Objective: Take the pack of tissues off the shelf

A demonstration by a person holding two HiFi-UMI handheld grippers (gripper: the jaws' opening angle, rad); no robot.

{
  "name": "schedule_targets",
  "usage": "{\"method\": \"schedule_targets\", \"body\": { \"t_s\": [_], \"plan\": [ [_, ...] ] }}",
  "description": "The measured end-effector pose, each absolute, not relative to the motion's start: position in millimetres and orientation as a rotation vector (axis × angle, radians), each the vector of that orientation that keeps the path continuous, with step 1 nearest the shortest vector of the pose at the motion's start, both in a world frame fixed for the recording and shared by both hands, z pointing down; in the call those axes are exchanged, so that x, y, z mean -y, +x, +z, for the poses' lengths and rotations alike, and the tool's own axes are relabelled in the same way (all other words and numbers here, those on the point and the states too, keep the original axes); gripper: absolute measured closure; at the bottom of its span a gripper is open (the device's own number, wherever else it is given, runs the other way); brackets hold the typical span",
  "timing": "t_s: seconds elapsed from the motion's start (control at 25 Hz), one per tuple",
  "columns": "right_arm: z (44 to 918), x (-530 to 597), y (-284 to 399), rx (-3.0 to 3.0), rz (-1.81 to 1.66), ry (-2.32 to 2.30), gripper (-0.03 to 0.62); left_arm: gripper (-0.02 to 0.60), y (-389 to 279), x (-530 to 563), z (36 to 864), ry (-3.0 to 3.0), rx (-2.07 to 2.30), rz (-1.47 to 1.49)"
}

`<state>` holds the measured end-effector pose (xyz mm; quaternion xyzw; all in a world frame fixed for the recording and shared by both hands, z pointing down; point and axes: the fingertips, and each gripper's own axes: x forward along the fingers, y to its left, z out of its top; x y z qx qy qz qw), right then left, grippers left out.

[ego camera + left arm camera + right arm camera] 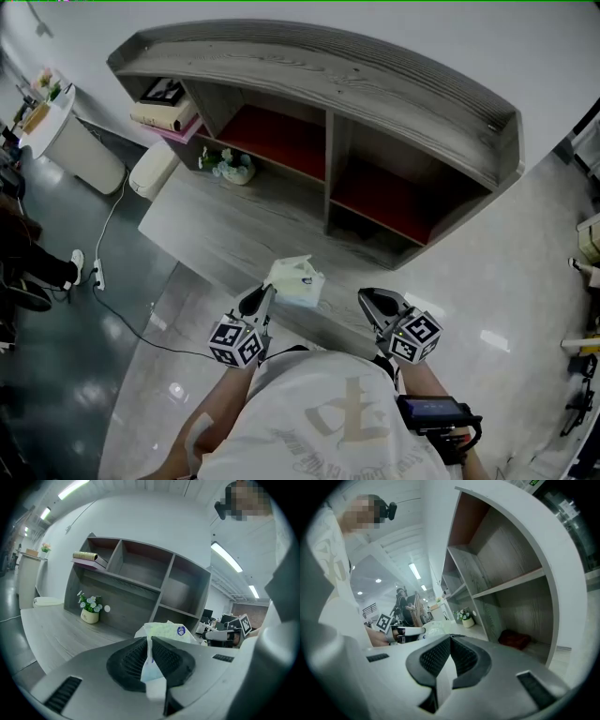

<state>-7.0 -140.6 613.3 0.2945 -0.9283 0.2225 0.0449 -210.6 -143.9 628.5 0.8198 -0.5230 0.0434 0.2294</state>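
The pack of tissues (pixel 298 281), pale green and white, hangs over the grey desk top (pixel 216 225) in front of the shelf unit (pixel 328 84), outside its compartments. My left gripper (pixel 265 302) is shut on the pack's thin edge. In the left gripper view that edge runs down between the black pads (pixel 133 660), with the pack (pixel 166 631) bulging beyond them. My right gripper (pixel 380 305) is held level to the right, apart from the pack. Its jaws (pixel 450 641) are shut with nothing in them. The pack (pixel 436 629) shows small at left in the right gripper view.
Books (pixel 167 114) lie in the shelf's upper left compartment. A small flower pot (pixel 230 167) stands on the desk by the shelf. A white bin (pixel 155 169) and a cable (pixel 108 244) are on the floor at left. A dark red thing (pixel 514 639) lies in a lower compartment.
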Motion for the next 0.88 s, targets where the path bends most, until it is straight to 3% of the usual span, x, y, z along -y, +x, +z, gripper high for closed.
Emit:
{"method": "schedule_targets", "body": {
  "t_s": [0.88],
  "plan": [
    [612.3, 124.0, -1.7, 2.796, 0.685, 0.980, 0.591, 0.540, -191.1, 136.3, 633.0, 2.300, 1.314, 0.119]
  ]
}}
